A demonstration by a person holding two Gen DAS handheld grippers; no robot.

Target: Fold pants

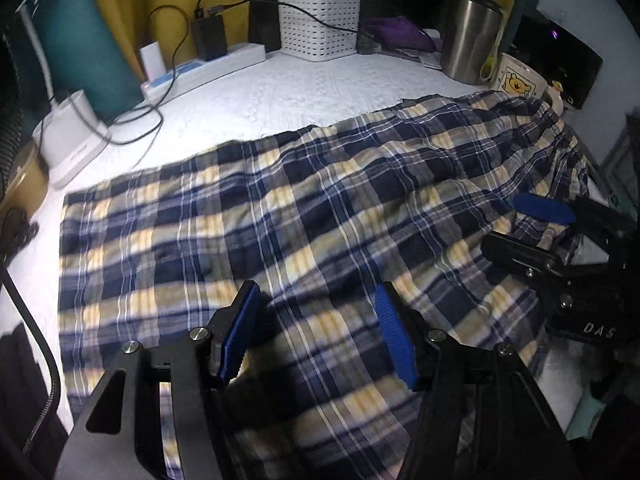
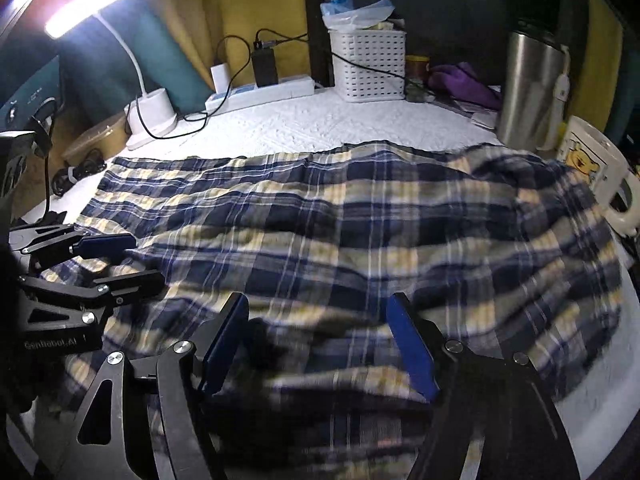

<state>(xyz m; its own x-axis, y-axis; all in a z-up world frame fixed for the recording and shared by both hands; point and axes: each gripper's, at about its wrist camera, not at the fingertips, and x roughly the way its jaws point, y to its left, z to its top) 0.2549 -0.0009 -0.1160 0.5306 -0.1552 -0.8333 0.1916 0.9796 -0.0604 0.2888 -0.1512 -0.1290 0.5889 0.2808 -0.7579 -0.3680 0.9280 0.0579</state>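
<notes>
Plaid pants (image 1: 320,208) in navy, yellow and white lie spread lengthwise over a white textured table cover (image 1: 280,92). My left gripper (image 1: 316,288) hovers over their near edge, blue pads (image 1: 240,332) apart and only flat cloth showing between them. In the right wrist view the pants (image 2: 360,220) fill the middle, rumpled toward the right end. My right gripper (image 2: 318,300) stands open above the near edge, with nothing pinched. The left gripper (image 2: 132,260) shows at the left edge of that view; the right gripper (image 1: 504,220) shows at the right of the left wrist view.
Behind the pants stand a white desk lamp base (image 1: 72,132) with its lit head (image 2: 92,4), a power strip (image 1: 208,68) with plugs and cables, a white basket (image 1: 318,24), a steel tumbler (image 1: 470,40) and a cartoon mug (image 2: 592,168) touching the cloth's right end.
</notes>
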